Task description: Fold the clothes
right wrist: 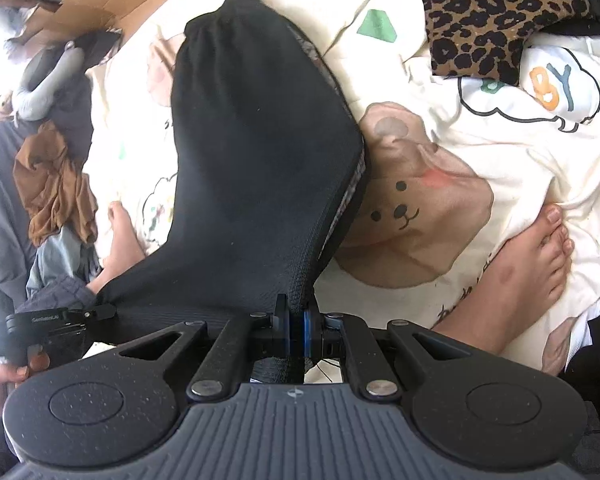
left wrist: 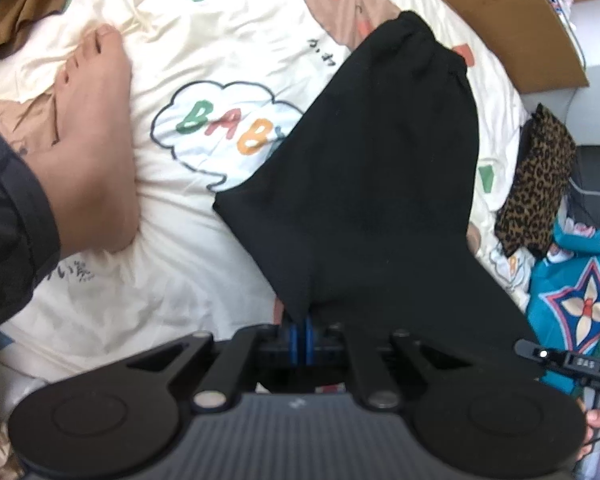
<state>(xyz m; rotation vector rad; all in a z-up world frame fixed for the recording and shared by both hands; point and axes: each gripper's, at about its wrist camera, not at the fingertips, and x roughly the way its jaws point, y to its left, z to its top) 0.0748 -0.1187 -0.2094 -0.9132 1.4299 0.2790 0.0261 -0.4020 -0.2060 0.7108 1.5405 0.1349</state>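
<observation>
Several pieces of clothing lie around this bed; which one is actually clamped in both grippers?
The black garment, pinched by the left gripper and right gripper. The leopard-print piece and brown cloth lie untouched.

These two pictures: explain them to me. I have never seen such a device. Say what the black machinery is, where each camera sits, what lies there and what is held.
There is no robot here. A person holds a hand tool with two jaws in each hand, and a wide-angle camera on each tool looks forward along its jaws. One picture comes from the left gripper, the other from the right gripper. The black machinery at the bottom of each picture is the tool itself. Both have their jaws shut on the near edge of a black garment, which stretches away over a cream bedsheet printed with bears and "BABY" clouds. The person's bare feet rest on the sheet. A leopard-print cloth, a brown garment and a cardboard box lie around the edges.
</observation>
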